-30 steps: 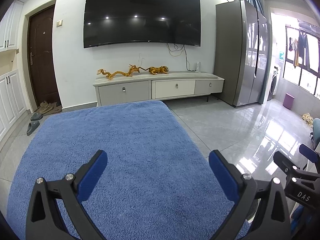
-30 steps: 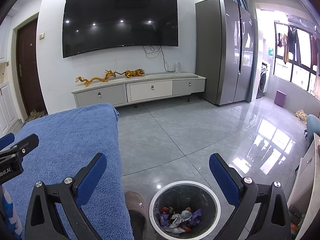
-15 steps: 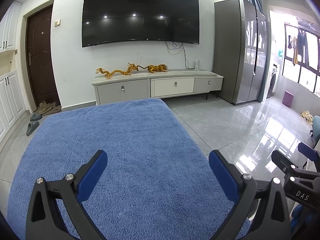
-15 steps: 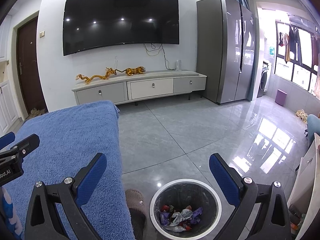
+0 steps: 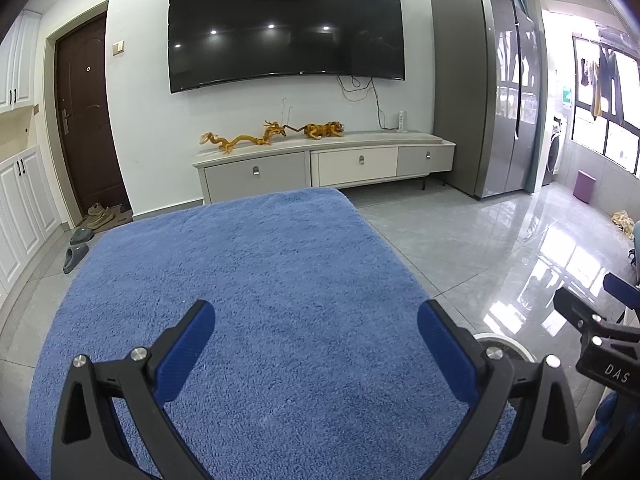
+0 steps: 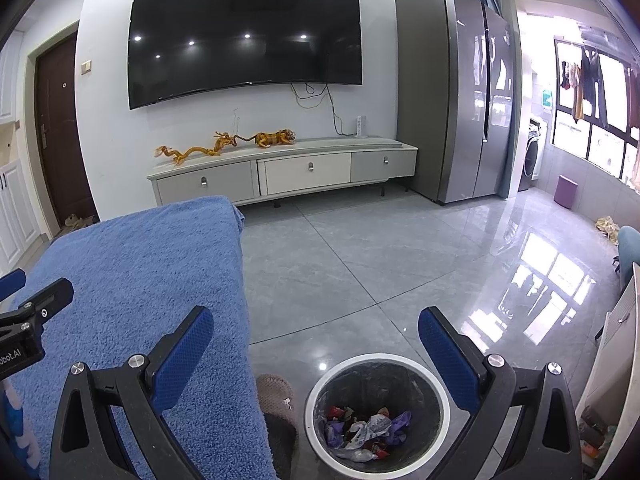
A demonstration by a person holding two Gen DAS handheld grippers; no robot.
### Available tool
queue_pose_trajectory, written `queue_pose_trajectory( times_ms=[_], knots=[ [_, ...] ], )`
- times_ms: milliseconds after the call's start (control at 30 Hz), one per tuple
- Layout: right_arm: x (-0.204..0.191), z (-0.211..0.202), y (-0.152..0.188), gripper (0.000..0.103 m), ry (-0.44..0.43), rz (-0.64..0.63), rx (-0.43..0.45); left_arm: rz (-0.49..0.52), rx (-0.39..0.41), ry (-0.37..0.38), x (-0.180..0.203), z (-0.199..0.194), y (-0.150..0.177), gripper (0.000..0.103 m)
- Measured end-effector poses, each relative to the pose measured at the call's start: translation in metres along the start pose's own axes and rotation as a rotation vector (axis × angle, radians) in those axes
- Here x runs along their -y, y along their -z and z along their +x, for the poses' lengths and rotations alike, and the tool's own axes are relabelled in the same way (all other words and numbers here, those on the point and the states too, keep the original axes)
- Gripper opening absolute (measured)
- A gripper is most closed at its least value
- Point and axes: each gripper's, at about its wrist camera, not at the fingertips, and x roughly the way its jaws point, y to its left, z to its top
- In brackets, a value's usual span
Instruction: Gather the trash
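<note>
A: What is the biggest thing in front of you?

B: The blue towel (image 5: 256,300) spread over the table fills most of your left view. In the right view the same blue towel (image 6: 136,280) takes the left half, with grey floor tiles (image 6: 360,248) beside it. Far behind stand the wall TV (image 5: 286,26), the low TV cabinet (image 5: 324,164) and the tall grey fridge (image 5: 480,92).

A: And the trash?

B: It lies in the waste bin (image 6: 436,388), which stands on the floor just beside the towel's edge and low between your right fingers. Crumpled wrappers (image 6: 368,428), purple, white and red, sit at its bottom. In your left view only a sliver of the bin's white rim (image 5: 508,344) shows, behind the right finger.

A: How do my jaws stand?

B: Your left gripper (image 5: 316,344) is spread wide, holding nothing and touching nothing; its blue pads (image 5: 186,350) hang above the towel. Your right gripper (image 6: 316,344) is spread just as wide and also empty, its pads (image 6: 448,354) over the bin and the towel's edge.

A: And the pose?

B: Both point level toward the TV wall, side by side. Your right gripper's tip (image 5: 600,340) shows at the right edge of your left view, and your left gripper's tip (image 6: 32,316) at the left edge of the right view.
</note>
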Motion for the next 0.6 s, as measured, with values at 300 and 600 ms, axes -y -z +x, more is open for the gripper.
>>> queue_pose_trajectory(
  times_ms=[300, 600],
  knots=[
    [-0.0007, 0.0016, 0.0014, 0.103, -0.007, 0.006, -0.006, 0.024, -0.004, 0.003, 0.0032, -0.0016, 0.0027, 0.102],
    [0.0002, 0.0028, 0.0028, 0.103, -0.006, 0.014, -0.012, 0.038, -0.01, 0.009, 0.007, -0.0012, 0.0046, 0.102]
  ],
)
